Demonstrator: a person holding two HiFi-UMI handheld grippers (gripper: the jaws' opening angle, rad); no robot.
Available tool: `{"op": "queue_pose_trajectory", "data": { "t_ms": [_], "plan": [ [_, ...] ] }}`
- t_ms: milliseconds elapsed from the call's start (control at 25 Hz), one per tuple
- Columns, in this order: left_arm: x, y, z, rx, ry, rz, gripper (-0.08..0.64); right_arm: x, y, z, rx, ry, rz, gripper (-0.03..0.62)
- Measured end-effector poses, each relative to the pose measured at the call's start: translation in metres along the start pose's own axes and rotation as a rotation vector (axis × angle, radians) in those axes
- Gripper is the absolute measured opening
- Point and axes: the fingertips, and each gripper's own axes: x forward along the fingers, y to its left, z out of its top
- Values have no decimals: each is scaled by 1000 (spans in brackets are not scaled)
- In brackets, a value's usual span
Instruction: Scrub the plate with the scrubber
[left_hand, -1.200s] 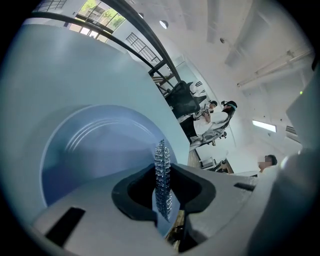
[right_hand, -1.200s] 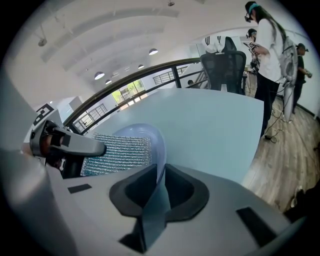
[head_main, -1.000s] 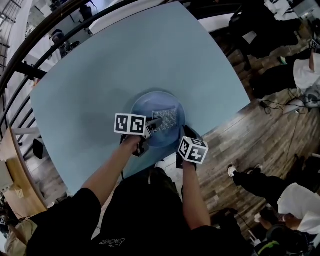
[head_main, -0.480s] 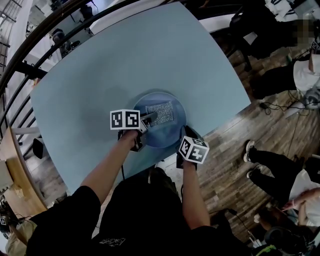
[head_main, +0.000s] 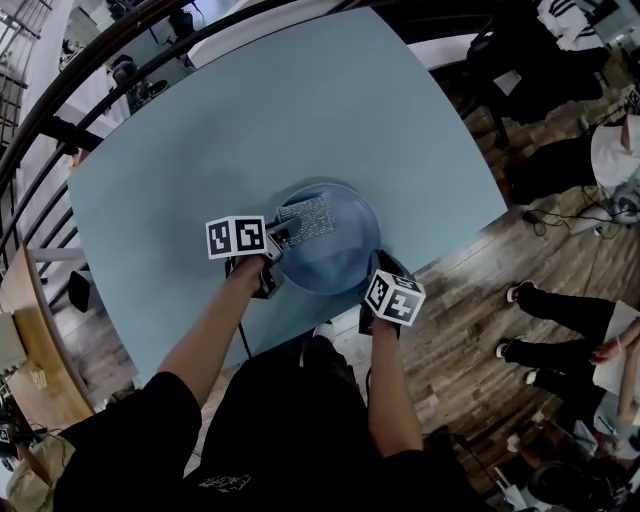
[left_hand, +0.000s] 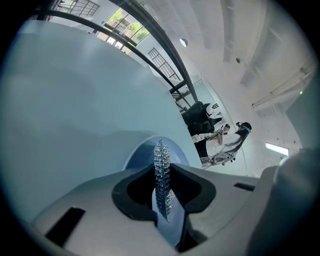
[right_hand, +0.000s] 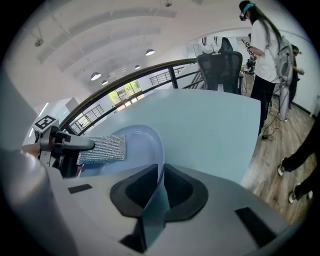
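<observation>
**Railed Loft, Bright Overhead**

Floored in brown wood planks (head_main: 450, 300). Edged by a curved black railing (right_hand: 131, 78), with windows (right_hand: 120, 95) beyond. Lit by round lamps (right_hand: 150, 52) in a white ceiling (right_hand: 100, 30). Furnished with a pale blue table (head_main: 250, 110) and a black chair (right_hand: 220, 70).

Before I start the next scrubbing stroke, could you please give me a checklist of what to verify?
1. Grip on the scrubber: ok, the left hand-held gripper is shut on it.
2. Scrubber over the plate: ok, above its far left part.
3. Scrubber pressing on plate: cannot tell.
4. Plate steadied: ok, the right hand-held gripper clamps its near rim; its jaws have just been closing.
5. Plate wholly on the table: ok.
</observation>
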Motion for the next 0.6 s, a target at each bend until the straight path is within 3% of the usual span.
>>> {"op": "queue_pose_trajectory", "data": {
  "t_ms": [600],
  "plan": [
    [-48,24,-32,-25,15,41,89,2,0,4,0,-12,-20,34]
  ]
}}
